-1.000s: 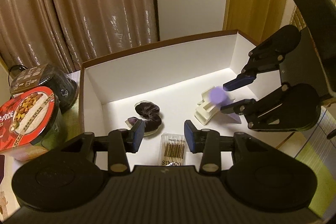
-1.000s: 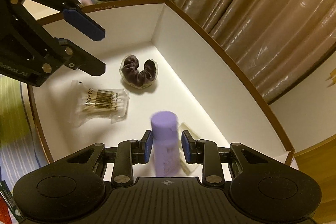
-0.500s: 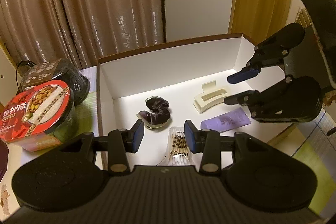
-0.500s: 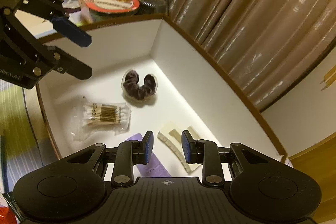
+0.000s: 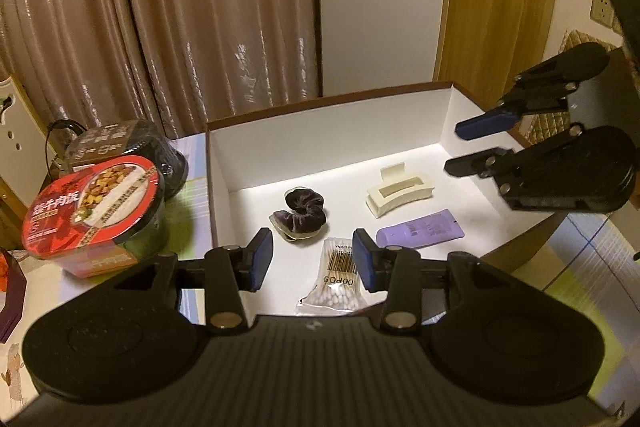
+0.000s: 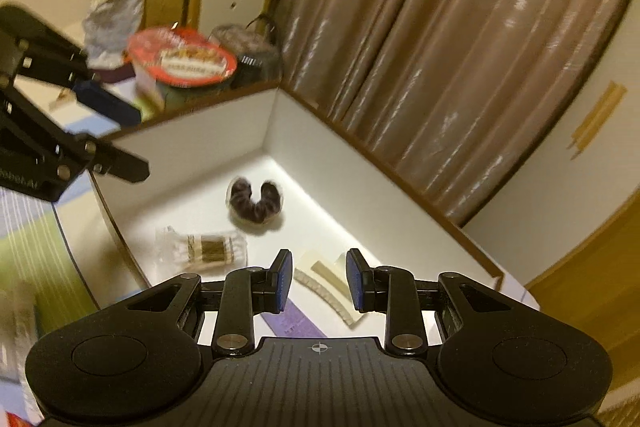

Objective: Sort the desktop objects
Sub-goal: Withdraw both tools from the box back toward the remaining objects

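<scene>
- Both of our grippers hang above the white box, and both are empty. The left gripper has its fingers spread wide with nothing between them; same for the right gripper.
- Where the stuff is: four things lie flat on the box floor. The cotton swab pack is right between and under the left fingers, the dark scrunchie just ahead of them. The cream hair claw shows between the right fingers and the purple tube under the inner one.
- The red noodle bowl and a dark tub sit out on the tabletop, left of the left fingers.
- Can't say from this if the bowls belong in the box too. Whichever way we go, we'd keep the fingers high enough to clear the box walls, and stay wide open until squarely over one item.
</scene>
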Demonstrator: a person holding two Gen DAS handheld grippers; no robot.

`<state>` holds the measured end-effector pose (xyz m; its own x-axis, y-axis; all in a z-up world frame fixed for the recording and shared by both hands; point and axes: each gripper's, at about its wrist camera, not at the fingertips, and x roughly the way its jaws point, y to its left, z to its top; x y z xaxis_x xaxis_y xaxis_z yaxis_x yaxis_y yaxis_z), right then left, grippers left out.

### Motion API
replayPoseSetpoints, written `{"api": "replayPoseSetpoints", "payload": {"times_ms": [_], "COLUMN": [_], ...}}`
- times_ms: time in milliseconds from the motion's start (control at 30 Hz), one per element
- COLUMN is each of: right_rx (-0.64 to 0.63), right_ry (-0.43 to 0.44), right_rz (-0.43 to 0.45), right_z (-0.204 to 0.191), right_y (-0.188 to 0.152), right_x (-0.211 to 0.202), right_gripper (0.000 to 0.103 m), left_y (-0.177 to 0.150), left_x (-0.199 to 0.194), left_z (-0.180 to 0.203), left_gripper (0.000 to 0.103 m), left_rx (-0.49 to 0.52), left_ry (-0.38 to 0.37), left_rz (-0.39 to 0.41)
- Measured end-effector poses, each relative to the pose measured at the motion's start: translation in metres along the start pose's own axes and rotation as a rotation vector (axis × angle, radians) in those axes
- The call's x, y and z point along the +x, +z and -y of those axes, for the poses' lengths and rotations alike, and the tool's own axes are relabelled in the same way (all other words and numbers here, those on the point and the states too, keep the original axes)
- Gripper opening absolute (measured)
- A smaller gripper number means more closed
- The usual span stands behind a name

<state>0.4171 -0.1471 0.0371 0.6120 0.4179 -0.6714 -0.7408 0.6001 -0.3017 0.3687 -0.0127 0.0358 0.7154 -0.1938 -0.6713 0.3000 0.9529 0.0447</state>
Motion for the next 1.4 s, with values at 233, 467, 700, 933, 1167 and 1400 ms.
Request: {"api": "replayPoseSetpoints", "payload": {"times_ms": [233,467,700,933,1167,1400], "right_rx": [0.122,0.224,0.281,0.328,0.388,0.402], "right_ry": [-0.035,-0.041,-0.004,0.028,0.001,-0.012], "right_rz": [0.104,0.119,0.099,0.062,0.017,-0.054], "right_z": [-0.003,-0.009,-0.020,-0.043,-0.076,-0.126], "right_y": [-0.009,-0.032,-0.064,-0.097,-0.136,-0.167], "right_x": [-0.054,-0.092,-0.116,-0.139,-0.182,-0.218], "right_gripper": [0.087,0.086,0.087,0.093,0.095,0.095], "left_y": [-0.016,-0.041,-0.077,-0.113,-0.151,-0.203], "left_x": [-0.035,-0.067,-0.095,-0.121,-0.147,-0.189], "left_z": [0.002,0.007,0.016,0.027,0.046,0.062], "left_gripper": [0.050,0.060,0.080,0.102,0.102,0.102], "left_rx": [-0.042,-0.082,-0.121,-0.157,-0.155,-0.158], "left_ry": [0.022,0.060,0.121,0.177,0.139,0.118], "left_rz": [0.004,-0.004,-0.031,-0.059,-0.084,-0.107]}}
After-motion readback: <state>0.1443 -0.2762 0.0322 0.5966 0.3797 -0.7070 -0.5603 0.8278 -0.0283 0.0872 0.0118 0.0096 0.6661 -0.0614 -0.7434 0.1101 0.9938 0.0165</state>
